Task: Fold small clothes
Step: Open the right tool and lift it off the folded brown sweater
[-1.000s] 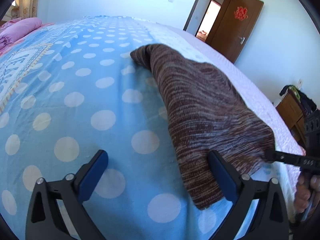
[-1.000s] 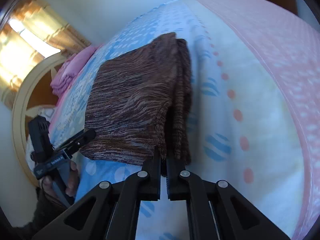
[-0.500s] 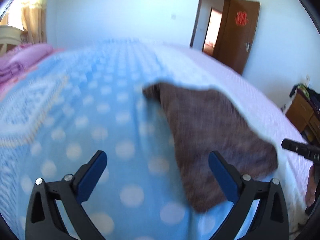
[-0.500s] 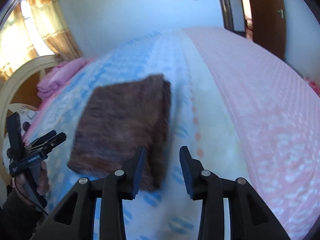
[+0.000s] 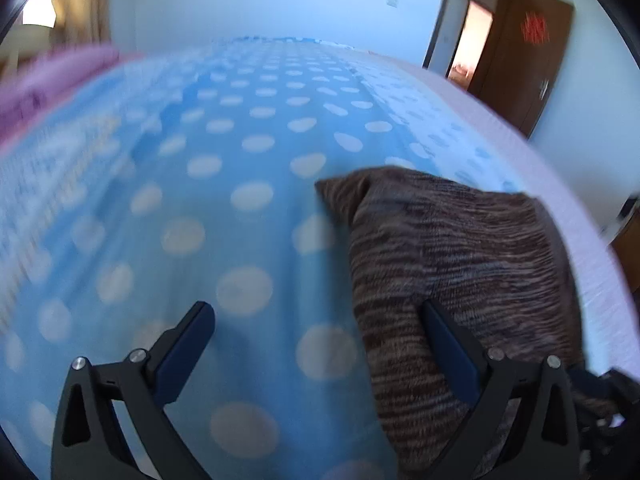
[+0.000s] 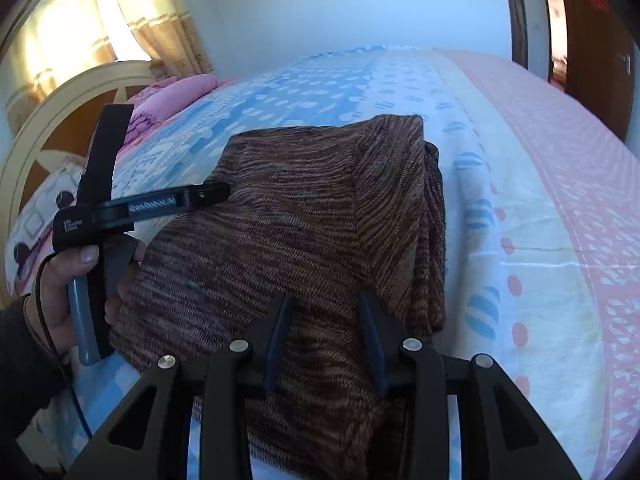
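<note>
A brown striped knit garment [image 6: 304, 236] lies folded into a rough rectangle on the blue polka-dot bedspread [image 5: 240, 208]. It also shows in the left wrist view [image 5: 460, 248]. My left gripper [image 5: 316, 344] is wide open and empty at the garment's left edge, its right finger over the fabric. In the right wrist view the left gripper [image 6: 200, 200] reaches over the garment's left side. My right gripper [image 6: 326, 340] is open just above the garment's near edge, with the fabric showing between its fingers.
Folded pink bedding [image 6: 172, 96] lies by the round headboard [image 6: 52, 120] at the left. A pink sheet [image 6: 560, 152] covers the bed's right side. An open brown door [image 5: 524, 52] stands in the far right corner.
My right gripper let go of the garment's edge, opened and drew back, then came down over the near edge. My left gripper stayed open and shifted at the left edge.
</note>
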The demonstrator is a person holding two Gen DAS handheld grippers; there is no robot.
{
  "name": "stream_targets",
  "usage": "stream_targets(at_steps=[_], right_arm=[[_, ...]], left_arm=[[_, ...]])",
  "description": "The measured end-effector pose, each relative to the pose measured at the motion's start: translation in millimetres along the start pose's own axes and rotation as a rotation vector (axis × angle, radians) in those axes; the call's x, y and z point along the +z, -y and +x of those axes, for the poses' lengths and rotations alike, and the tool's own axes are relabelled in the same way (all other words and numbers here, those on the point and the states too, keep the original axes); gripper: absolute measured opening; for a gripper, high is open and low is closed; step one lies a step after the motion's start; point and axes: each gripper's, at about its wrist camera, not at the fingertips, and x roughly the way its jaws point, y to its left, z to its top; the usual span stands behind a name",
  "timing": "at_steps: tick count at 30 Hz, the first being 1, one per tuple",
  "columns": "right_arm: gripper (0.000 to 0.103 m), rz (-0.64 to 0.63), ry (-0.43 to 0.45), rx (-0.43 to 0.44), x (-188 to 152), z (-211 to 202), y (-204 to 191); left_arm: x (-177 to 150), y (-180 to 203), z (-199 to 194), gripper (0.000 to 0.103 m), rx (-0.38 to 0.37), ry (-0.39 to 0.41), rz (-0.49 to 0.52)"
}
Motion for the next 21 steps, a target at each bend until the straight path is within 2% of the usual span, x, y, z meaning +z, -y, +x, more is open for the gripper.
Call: stream_targets(at_steps=[3, 5, 7, 9, 11, 13, 16, 19, 20, 21], right_arm=[[0.038, -0.018, 0.010, -0.021, -1.3, 3.4, -3.0], [0.045, -0.014, 0.014, -0.018, -1.4, 3.5, -3.7], [0.048, -0.018, 0.020, -0.017, -2.0, 2.0, -5.3], [0.049, -0.031, 0.022, -0.031, -3.8, 0.8, -8.9], [0.050, -0.035, 0.025, -0.031, -4.4, 0.6, -9.6], [0.050, -0.031, 0.029, -0.030, -5.7, -1.4, -8.9], [0.050, -0.043, 0.031, -0.045, -7.7, -1.3, -11.2], [0.051, -0.058, 0.033, -0.063, -10.8, -0.8, -22.2], [0.051, -0.058, 0.034, -0.062, -11.1, -1.3, -22.4], [0.051, -0.056, 0.035, -0.058, -11.6, -2.4, -22.6]], left_arm=[[0.7, -11.2, -7.2, 0.103, -0.065, 0.007, -0.037], [2.6, -9.4, -11.5, 0.103, -0.090, 0.013, -0.042], [6.3, -3.0, -18.9, 0.102, -0.119, 0.037, -0.047], [17.0, 5.5, -18.6, 0.102, -0.192, 0.032, -0.063], [32.7, 16.1, -7.2, 0.102, -0.263, -0.008, -0.087], [44.1, 24.5, 11.9, 0.102, -0.337, -0.095, -0.088], [66.7, 25.6, 39.7, 0.095, -0.319, -0.145, -0.142], [92.1, 5.0, 39.6, 0.094, -0.387, -0.115, -0.280], [99.2, -1.6, 33.8, 0.094, -0.409, -0.092, -0.306], [104.2, -6.1, 26.8, 0.094, -0.399, -0.064, -0.311]])
